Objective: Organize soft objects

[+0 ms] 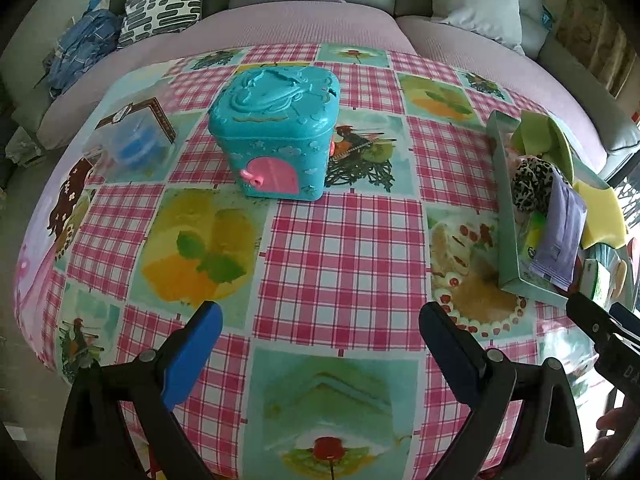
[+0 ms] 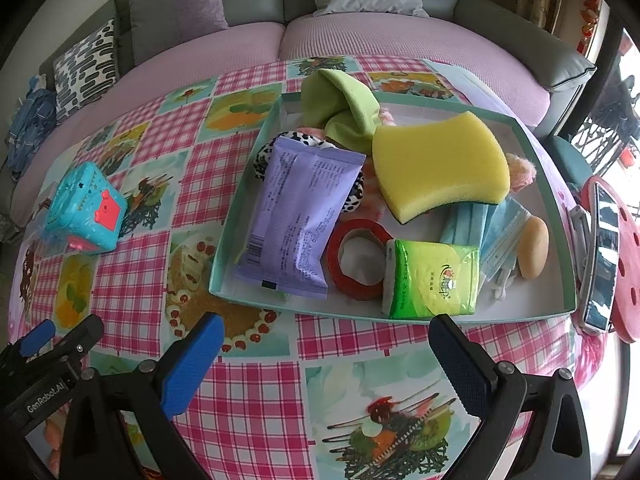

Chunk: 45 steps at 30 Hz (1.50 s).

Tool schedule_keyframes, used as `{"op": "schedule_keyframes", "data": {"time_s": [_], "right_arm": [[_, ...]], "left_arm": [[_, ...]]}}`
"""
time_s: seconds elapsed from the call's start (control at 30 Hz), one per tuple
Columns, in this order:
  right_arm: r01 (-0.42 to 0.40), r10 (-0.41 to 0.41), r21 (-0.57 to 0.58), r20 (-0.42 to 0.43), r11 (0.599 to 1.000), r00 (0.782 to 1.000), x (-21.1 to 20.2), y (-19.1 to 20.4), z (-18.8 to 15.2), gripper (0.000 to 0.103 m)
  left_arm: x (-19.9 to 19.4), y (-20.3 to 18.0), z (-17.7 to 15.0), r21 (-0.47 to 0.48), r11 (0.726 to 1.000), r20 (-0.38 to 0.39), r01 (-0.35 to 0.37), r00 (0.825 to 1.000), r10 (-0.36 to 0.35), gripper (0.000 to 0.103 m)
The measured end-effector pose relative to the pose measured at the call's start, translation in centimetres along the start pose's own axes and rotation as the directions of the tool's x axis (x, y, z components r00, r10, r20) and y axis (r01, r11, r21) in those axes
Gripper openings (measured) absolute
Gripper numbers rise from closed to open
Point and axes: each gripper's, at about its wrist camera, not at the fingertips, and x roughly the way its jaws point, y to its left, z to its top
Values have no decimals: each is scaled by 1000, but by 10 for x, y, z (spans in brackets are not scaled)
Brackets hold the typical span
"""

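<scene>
Soft objects sit heaped in a shallow tray (image 2: 256, 148) on the right side of the surface (image 2: 256, 392): yellow sponge (image 2: 440, 164) on top, leaning on a green cloth (image 2: 348, 108); purple wipes pack (image 2: 300, 208) lying over a leopard-print fabric piece (image 2: 266, 154); green tissue pack (image 2: 432, 276) at the near rim; blue face masks (image 2: 496, 224) beside a tan oval lump (image 2: 534, 246); red ring (image 2: 354, 256) flat on the tray floor between the two packs. The pile overlaps loosely, so it fits either a gathered endpoint or a source bin still to be sorted; I can't settle which. Teal toy box (image 1: 276, 132) stands alone mid-surface, well apart from the tray, pink door facing the left camera. Left claw (image 1: 320, 344) is released, fingers spread, holding nothing, hovering over bare checked cloth. Right claw (image 2: 326, 356) is likewise spread wide and empty, just short of the tray's near rim, lined up roughly with the tissue pack. Hard to make out: pink fluffy bits under the sponge and cloth are mostly buried; a blurry clear container with something blue (image 1: 132, 148) at far left is unreadable; the tray's right end is cut off in the left view.
</scene>
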Motion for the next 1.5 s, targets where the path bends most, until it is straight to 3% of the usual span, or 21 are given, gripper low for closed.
{"op": "schedule_keyframes", "data": {"time_s": [1.5], "right_arm": [[20,-20,-8,-17,1000,1000,10,5,1,103]], "left_arm": [[6,-3,4,20,1000,-8,4,1000,-4,99]]}}
